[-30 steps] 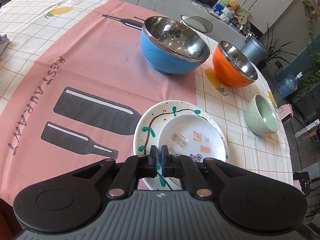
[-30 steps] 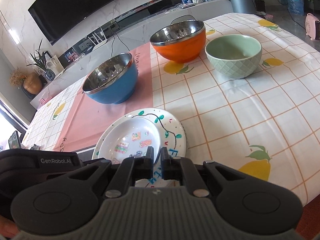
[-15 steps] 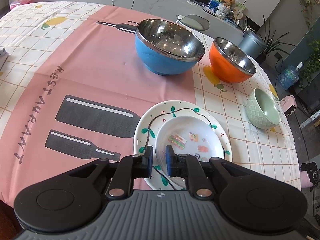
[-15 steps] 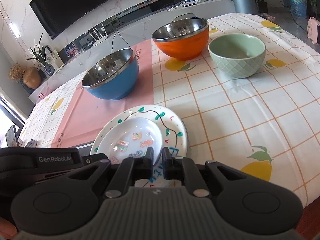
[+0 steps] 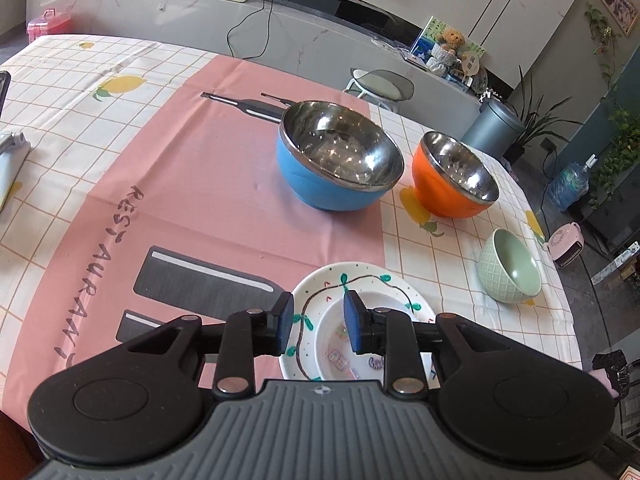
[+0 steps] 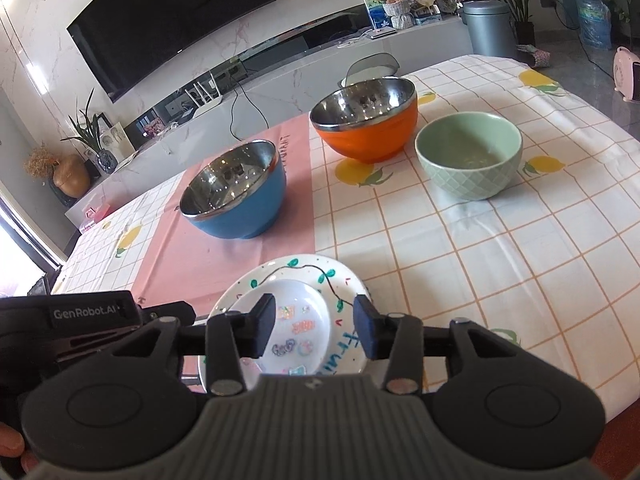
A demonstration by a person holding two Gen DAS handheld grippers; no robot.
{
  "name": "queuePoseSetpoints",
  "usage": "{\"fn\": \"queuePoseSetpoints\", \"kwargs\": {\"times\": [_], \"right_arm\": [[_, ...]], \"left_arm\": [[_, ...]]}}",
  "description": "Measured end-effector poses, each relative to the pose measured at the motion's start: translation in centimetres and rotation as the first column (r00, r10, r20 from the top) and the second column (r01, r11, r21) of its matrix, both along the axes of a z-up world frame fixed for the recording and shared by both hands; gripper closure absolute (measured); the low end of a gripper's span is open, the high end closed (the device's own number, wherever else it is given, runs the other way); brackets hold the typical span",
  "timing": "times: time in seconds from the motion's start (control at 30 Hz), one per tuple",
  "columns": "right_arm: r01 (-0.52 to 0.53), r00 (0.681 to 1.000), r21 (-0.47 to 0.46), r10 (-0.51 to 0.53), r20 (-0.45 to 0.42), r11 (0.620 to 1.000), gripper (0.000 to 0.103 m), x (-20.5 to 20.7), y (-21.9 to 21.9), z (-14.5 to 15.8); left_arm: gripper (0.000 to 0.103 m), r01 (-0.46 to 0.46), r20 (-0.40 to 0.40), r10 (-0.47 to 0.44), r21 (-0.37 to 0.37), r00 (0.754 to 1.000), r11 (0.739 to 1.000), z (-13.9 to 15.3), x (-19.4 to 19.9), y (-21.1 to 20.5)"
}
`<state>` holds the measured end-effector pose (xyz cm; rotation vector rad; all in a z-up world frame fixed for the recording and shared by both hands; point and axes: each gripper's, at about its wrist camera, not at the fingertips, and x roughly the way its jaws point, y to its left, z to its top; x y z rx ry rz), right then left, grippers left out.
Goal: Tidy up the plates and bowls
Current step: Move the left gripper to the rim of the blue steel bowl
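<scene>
Small plate (image 6: 298, 322) flat in big plate (image 6: 352, 280)

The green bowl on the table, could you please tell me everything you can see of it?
The green bowl is a small, pale mint piece that looks like glazed ceramic, with a raised diamond lattice on its outer wall and a smooth inside. It stands upright and looks empty. It rests on the checked tablecloth, beside a lemon print, right of the orange bowl in the right wrist view. It is close to that bowl but apart from it. Only the cloth touches it.
</scene>
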<state>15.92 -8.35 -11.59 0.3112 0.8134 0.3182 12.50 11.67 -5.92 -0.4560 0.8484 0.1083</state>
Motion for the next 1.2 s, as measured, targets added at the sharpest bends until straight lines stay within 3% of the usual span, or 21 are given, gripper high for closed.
{"fn": "queuePoseSetpoints", "kwargs": {"times": [0.27, 0.63, 0.87, 1.1, 1.17, 1.2], "right_arm": [[-0.022, 0.999, -0.005, 0.022, 0.039, 1.0, 0.05, 2.0, 1.6, 1.3], [-0.035, 0.996, -0.038, 0.038, 0.079, 0.999, 0.044, 7.2, 4.8, 2.5], [-0.026, 0.996, -0.034, 0.029, 0.09, 0.999, 0.038, 11.3, 6.9, 2.5], [-0.016, 0.999, -0.044, 0.017, 0.032, 0.999, 0.039, 13.5, 8.0, 0.3], [-0.019, 1.0, -0.047, 0.02, 0.02, 0.999, 0.04, 13.8, 8.1, -0.2], [-0.021, 1.0, -0.045, 0.022, 0.015, 0.999, 0.042, 13.9, 8.2, -0.5]], "left_arm": [[0.064, -0.027, 0.019, 0.026, 0.01, 0.999, 1.0, 0.3, 1.8, 1.3], [0.052, -0.033, 0.068, 0.025, 0.118, 0.997, 0.993, 1.2, 6.7, 2.9], [0.046, -0.074, 0.082, 0.066, 0.1, 0.994, 0.992, 0.7, 10.1, 4.9], [0.051, -0.059, 0.021, 0.058, 0.082, 0.998, 0.995, -1.7, 12.5, 5.1], [0.064, -0.057, 0.001, 0.057, 0.079, 0.998, 0.995, -2.5, 12.9, 5.2], [0.066, -0.055, -0.005, 0.056, 0.075, 0.998, 0.996, -2.7, 12.9, 5.2]]}}
